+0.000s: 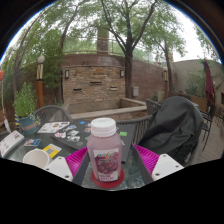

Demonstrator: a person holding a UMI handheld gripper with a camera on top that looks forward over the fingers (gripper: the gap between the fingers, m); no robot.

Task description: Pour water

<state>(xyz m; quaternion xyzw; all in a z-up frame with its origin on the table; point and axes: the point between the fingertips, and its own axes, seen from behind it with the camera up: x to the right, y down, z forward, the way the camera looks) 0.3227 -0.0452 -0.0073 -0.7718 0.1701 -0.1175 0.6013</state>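
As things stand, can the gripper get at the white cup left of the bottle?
Probably not yet: the gripper has the pink-liquid bottle between its fingers, so the cup, outside them, stays out of reach until the bottle is released.

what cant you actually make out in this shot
- Clear plastic bottle with white cap and pink label, between the fingers in the gripper view: label print too small to read, base cut off below.
- Water level inside: hidden by the label.
- White cup beside the left finger: only its rim shows.
- Papers on the glass table: too small to read.
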